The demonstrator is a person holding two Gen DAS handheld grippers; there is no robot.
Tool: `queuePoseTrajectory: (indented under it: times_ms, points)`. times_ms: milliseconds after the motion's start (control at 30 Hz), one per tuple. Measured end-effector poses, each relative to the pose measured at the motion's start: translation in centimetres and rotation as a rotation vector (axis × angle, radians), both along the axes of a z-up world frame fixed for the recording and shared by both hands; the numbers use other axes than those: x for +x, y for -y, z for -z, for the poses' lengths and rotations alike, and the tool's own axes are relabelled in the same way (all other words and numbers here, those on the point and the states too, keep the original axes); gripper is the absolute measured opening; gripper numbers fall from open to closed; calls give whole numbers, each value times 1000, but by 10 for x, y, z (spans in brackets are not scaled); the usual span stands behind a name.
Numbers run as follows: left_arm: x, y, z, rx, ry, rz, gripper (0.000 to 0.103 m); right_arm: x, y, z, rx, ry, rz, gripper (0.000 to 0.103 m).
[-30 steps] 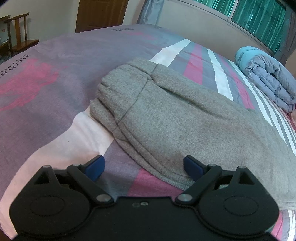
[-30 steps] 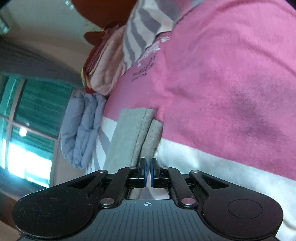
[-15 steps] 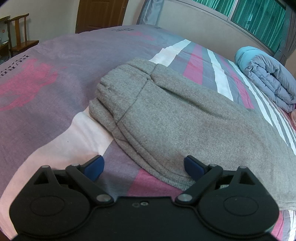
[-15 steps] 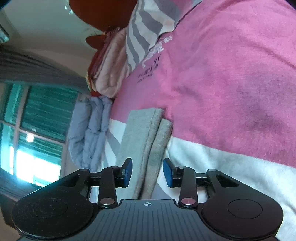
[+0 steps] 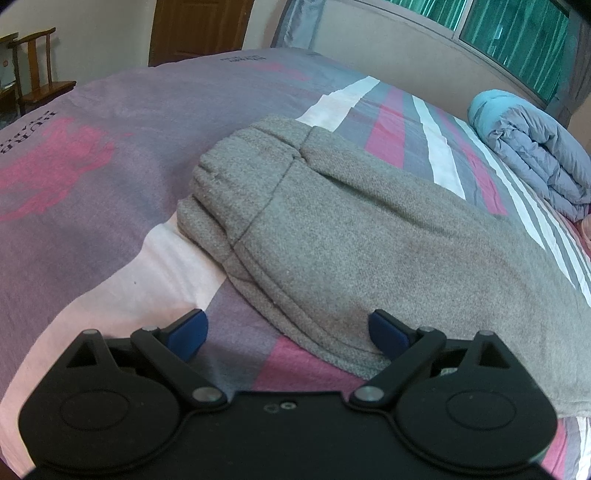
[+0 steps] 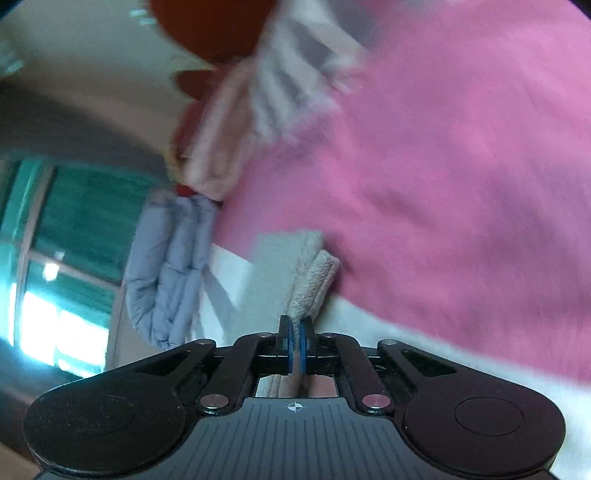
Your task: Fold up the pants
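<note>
Grey sweatpants [image 5: 351,240] lie folded lengthwise on the striped bed sheet [image 5: 110,155], waistband at the far left. My left gripper [image 5: 288,328] hovers open at the near edge of the pants; its right blue pad [image 5: 384,332] rests over the grey cloth and the left pad over bare sheet. In the blurred right wrist view the leg ends of the pants [image 6: 280,266] run into my right gripper [image 6: 295,343]. Its pads are pressed together on the thick hem, and grey cloth shows behind them.
A rolled blue duvet [image 5: 535,155] lies by the window at the far right, also the duvet [image 6: 170,266] in the right view. Stacked pillows [image 6: 221,147] sit beyond the pink sheet area [image 6: 443,184]. A wooden chair [image 5: 33,74] and a door [image 5: 199,29] stand past the bed.
The right jaws opened around the leg ends, then closed on them, and the gripper lifted slightly; its view is now blurred. The left gripper has not moved.
</note>
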State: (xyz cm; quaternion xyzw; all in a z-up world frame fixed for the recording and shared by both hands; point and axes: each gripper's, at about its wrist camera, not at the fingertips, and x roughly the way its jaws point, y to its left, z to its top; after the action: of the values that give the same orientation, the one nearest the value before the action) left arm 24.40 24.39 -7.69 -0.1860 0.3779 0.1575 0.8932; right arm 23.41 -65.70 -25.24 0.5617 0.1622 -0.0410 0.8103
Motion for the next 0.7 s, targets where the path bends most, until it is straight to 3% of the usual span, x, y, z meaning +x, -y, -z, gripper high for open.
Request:
queuePoseTrajectory:
  times_ms: [100,133,233,333,433,467,500,567,600,700]
  points:
    - [0,0,0,1,3,4,91,-13,1,-33,-180,126,-13,3]
    - [1,1,1,3,4,5,91,-12,3,-29,-216,101,-8,3]
    - [0,1,1,2,8,3,91,7,21,28,-30,-84,-20,2]
    - [0,0,2,3,14,3,91,-4,13,15,-84,-74,-23,8]
    - [-4,2,3,6,43,-9,90,-39,-5,-10,-173,-63,118,15]
    - [-8,3,1,7,63,-17,87,-46,-12,-15,-183,-43,101,15]
    - [-13,3,-3,10,85,-35,71,-49,-22,-18,-183,-29,76,16]
    - [-28,3,-14,16,178,-53,52,-56,-45,-25,-201,-4,45,18]
    - [-34,2,-22,30,228,-56,52,-58,-55,-28,-209,3,29,21]
    - [-32,-11,-33,14,264,-59,50,-56,-84,-36,-264,8,-1,26]
